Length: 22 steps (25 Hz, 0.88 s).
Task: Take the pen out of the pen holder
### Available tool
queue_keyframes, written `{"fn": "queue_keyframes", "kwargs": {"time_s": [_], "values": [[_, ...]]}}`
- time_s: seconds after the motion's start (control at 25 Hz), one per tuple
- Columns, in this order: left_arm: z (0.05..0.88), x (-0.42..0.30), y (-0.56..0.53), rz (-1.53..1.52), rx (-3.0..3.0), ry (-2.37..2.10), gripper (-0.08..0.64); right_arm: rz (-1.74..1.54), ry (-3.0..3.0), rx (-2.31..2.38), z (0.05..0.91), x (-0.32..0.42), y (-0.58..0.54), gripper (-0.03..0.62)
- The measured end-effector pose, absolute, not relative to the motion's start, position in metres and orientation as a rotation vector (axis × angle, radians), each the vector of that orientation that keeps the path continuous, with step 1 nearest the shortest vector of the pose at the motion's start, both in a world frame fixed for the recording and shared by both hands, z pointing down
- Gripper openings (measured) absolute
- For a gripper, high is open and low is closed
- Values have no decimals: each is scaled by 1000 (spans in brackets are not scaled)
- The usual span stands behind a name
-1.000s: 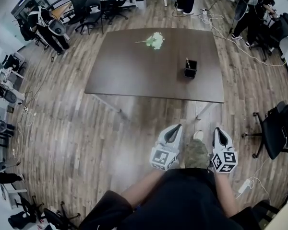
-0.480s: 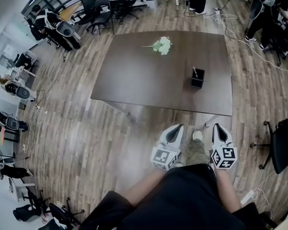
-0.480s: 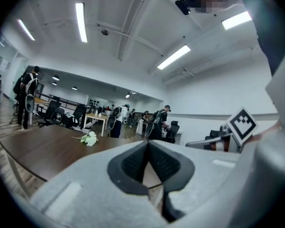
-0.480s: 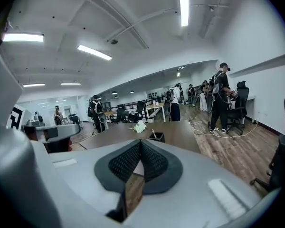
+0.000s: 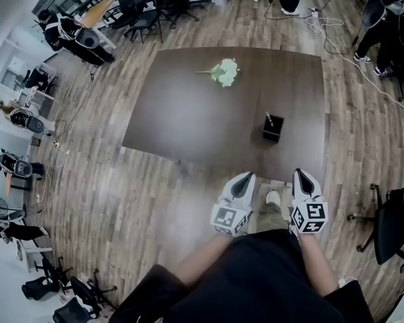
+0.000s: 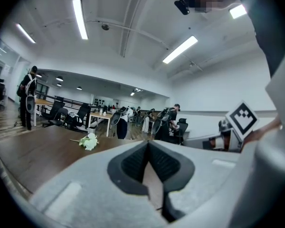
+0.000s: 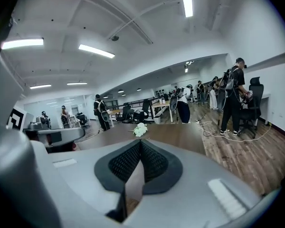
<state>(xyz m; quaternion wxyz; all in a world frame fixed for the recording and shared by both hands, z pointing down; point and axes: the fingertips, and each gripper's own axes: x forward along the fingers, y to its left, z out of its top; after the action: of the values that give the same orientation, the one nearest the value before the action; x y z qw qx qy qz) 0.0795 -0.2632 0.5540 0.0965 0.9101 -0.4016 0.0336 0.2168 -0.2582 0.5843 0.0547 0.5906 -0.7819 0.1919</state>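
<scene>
Open-plan office, wood-plank floor, office chairs and several people at the far edges; a dark brown table (image 5: 209, 113) occupies the middle. A black pen holder (image 5: 272, 129) stands upright on the table's near right part, with one pen (image 5: 268, 119) leaning out of its top. A bunch of pale flowers (image 5: 222, 72) lies toward the far side, well apart from the holder. The left gripper (image 5: 245, 178) and right gripper (image 5: 300, 175) hang side by side short of the near table edge, each with jaws pressed together on nothing. Assessment: the approach is not complete. Recommended practice is to bring the right gripper, the nearer one, above the holder, part its jaws, clamp the exposed pen shaft, and lift along the pen's lean. The left gripper may steady the holder, which looks light enough to tip.
</scene>
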Motion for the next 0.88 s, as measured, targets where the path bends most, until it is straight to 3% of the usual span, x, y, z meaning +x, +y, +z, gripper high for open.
{"fn": "queue_keyframes", "kwargs": {"time_s": [0.48,0.88], "values": [[568,116,-357,124,2618,-1329,3,680,-2495,1496,624,224,-392,3],[593,102,-427,98,2522,-1372,3,630,-2428,1325,676,199,-485,11]]}}
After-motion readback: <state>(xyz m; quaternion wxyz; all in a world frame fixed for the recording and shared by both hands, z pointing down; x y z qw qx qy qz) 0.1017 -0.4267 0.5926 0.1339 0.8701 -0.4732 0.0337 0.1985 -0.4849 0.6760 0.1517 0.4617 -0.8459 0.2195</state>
